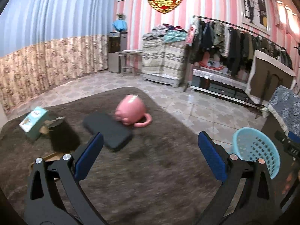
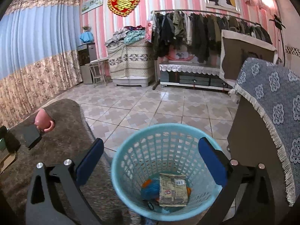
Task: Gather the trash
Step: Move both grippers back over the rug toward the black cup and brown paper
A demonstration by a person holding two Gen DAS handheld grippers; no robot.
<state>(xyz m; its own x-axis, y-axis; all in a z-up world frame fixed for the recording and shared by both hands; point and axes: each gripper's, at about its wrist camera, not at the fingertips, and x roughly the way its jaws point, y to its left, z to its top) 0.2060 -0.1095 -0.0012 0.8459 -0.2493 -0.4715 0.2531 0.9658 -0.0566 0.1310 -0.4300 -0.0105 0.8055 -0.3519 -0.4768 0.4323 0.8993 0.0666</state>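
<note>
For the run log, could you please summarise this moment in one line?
right fingers: open, empty | light blue plastic basket: holds printed foil wrapper | left fingers: open, empty

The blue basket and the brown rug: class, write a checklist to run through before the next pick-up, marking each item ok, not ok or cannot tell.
1. Right gripper open and empty: ok.
2. Left gripper open and empty: ok.
3. Wrapper lying inside the blue basket: ok.
4. Basket upright on the floor: ok.
5. Brown rug free of objects: not ok; pink mug, black case and box remain.
6. Which of them is trash: cannot tell.
</note>
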